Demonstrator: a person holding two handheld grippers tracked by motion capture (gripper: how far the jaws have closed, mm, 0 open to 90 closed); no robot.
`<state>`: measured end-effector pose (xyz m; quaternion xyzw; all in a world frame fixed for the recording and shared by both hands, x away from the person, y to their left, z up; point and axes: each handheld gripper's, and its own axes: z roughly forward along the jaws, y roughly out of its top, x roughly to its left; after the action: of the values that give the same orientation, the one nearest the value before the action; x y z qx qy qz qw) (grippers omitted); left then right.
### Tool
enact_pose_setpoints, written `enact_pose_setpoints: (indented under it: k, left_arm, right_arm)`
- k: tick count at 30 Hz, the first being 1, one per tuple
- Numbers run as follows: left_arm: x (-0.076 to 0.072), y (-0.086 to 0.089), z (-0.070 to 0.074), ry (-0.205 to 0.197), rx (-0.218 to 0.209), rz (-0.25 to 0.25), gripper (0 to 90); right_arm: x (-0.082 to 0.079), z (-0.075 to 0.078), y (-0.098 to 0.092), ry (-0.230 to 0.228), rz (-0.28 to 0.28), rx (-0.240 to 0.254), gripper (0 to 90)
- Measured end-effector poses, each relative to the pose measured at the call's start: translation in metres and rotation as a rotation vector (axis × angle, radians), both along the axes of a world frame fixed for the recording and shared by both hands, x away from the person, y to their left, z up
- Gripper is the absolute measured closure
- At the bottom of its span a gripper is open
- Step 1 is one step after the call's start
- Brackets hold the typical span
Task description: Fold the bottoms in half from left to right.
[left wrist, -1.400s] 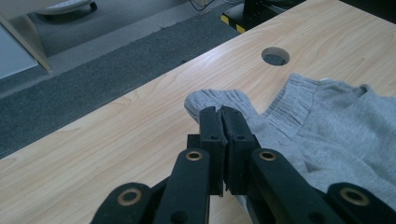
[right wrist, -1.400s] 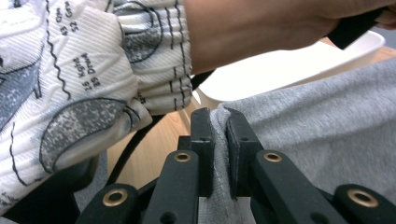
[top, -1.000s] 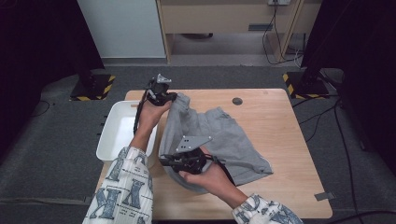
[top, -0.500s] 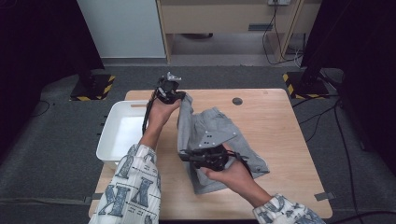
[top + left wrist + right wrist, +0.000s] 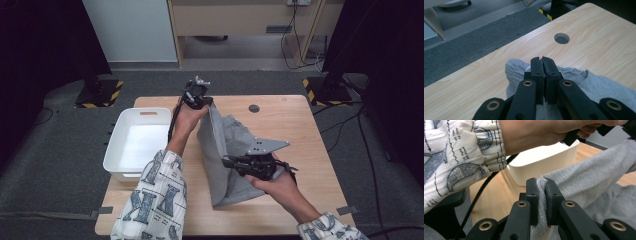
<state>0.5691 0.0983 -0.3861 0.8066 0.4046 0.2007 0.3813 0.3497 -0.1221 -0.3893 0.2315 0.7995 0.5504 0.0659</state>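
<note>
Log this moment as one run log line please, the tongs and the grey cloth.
left tongs: shut on grey cloth, far edge | right tongs: shut on grey cloth, near edge | cloth: held taut between them above table | white bin: beside table

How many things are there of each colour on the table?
Grey: 1, the cloth
White: 1, the bin
Black: 2, the left hand-held gripper and the right hand-held gripper, both pinching the cloth
Total: 4

even, soft overhead light falls on the wooden surface [image 5: 300, 120], which is bright against dark, underexposed surroundings at both sides. shadows are faint. the close sleeve [image 5: 456, 152] in the right gripper view looks slightly soft; no glare.
</note>
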Motion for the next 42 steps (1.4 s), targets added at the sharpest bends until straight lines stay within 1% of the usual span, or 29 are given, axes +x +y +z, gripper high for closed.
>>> enact_pose_setpoints:
  k: [5, 8, 14, 17, 22, 33, 35, 42]
  left_arm:
    - [0.003, -0.010, -0.002, 0.002, -0.005, -0.016, 87.7]
    - [0.003, -0.015, -0.002, -0.006, -0.015, -0.032, 87.7]
    - [0.003, -0.017, -0.002, -0.021, -0.041, -0.057, 87.6]
    - [0.002, -0.019, -0.002, -0.024, -0.040, -0.063, 87.6]
    - [0.002, -0.021, -0.003, -0.022, -0.035, -0.068, 87.6]
    - [0.002, -0.023, -0.005, -0.024, -0.040, -0.068, 87.5]
    - [0.002, -0.024, -0.005, -0.026, -0.043, -0.068, 87.5]
    - [0.002, -0.028, -0.004, -0.029, -0.052, -0.070, 87.5]
  right_arm:
    - [0.000, -0.002, -0.010, 0.006, -0.015, 0.006, 83.5]
    - [-0.001, -0.003, -0.013, 0.006, -0.017, 0.006, 83.5]
    - [-0.001, -0.002, -0.016, 0.005, -0.018, 0.006, 83.5]
    - [-0.001, -0.002, -0.017, 0.006, -0.017, 0.006, 83.5]
    - [-0.001, -0.002, -0.016, 0.006, -0.016, 0.005, 83.5]
    - [0.000, -0.002, -0.018, 0.004, -0.025, 0.000, 83.5]
    - [0.000, -0.001, -0.020, -0.003, -0.026, -0.003, 83.5]
    - [0.000, 0.002, -0.029, -0.008, -0.041, -0.013, 83.5]
